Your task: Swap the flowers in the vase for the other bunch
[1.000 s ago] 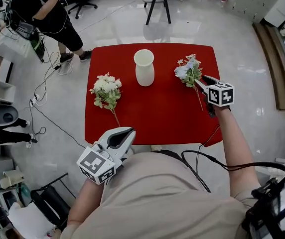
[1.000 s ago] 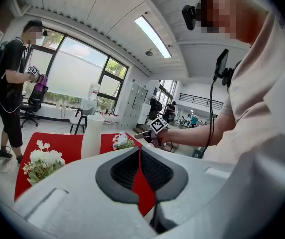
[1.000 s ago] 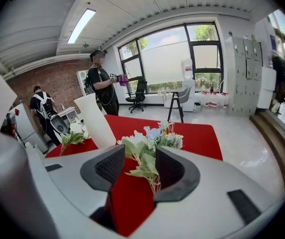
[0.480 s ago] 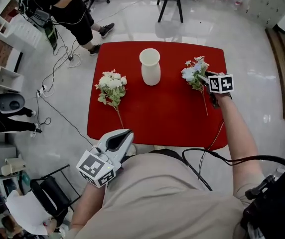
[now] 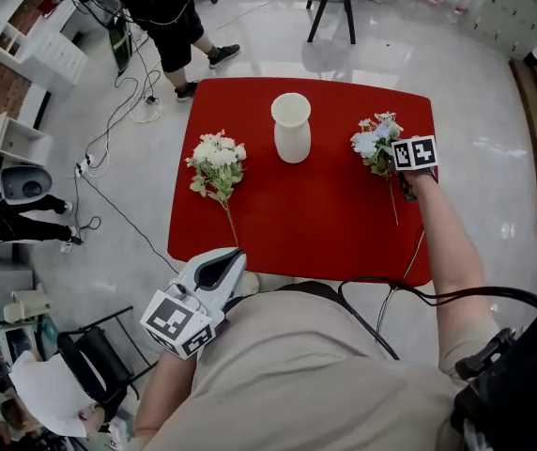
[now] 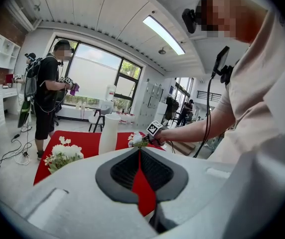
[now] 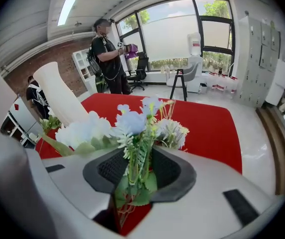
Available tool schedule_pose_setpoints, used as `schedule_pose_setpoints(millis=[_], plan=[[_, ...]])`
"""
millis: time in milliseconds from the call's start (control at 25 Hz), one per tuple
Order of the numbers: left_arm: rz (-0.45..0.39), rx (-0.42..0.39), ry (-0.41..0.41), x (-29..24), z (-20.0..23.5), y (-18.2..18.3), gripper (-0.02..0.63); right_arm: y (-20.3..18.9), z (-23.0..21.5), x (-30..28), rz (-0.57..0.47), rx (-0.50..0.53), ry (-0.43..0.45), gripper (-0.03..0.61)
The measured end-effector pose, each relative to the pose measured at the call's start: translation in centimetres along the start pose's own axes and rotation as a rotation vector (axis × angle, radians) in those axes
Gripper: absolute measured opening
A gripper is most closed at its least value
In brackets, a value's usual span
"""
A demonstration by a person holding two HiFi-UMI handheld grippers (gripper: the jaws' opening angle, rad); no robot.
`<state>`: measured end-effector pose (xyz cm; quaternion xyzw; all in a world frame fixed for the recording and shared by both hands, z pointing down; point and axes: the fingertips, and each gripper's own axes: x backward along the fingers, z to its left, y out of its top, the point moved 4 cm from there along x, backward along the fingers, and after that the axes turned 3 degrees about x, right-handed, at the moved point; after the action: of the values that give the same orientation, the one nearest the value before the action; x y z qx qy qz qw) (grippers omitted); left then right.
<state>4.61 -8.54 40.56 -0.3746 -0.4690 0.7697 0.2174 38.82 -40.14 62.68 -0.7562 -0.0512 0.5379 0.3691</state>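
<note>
The right gripper (image 7: 141, 169), its jaws having just been closing, is clamping the stems of the blue-and-white bunch (image 7: 132, 126) at the right side of the red surface (image 5: 315, 219). This is to the right of the vase (image 5: 292, 130). The white bunch (image 5: 217, 163) is lying on the surface to the vase's left. The left gripper (image 6: 139, 158) is hovering by the near edge, jaws together on nothing.

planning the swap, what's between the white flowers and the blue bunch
The vase stands between the white flowers and the blue bunch, a little nearer the far edge, as the head view shows.

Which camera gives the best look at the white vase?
The head view: the whole white vase from above, mouth visible. The left gripper view shows its side, foot hidden; the right gripper view, a partial side.
</note>
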Motion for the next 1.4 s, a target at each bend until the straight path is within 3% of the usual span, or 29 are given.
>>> schedule_pose_setpoints(millis=[80,440,920,1400], plan=[[0.003,-0.002,0.002,0.0,0.1,0.1,0.008,-0.3,-0.4,-0.1,0.014,-0.001,-0.025,0.116],[0.005,-0.020,-0.021,-0.2,0.8,0.1,0.008,-0.5,-0.1,0.3,-0.059,-0.050,-0.059,0.055],[-0.005,-0.019,-0.097,0.1,1.5,0.5,0.008,1.0,0.8,4.8,-0.178,-0.087,-0.124,0.048],[-0.021,-0.043,-0.180,2.0,2.3,0.0,0.008,5.2,2.9,13.5,-0.410,-0.122,-0.196,0.048]])
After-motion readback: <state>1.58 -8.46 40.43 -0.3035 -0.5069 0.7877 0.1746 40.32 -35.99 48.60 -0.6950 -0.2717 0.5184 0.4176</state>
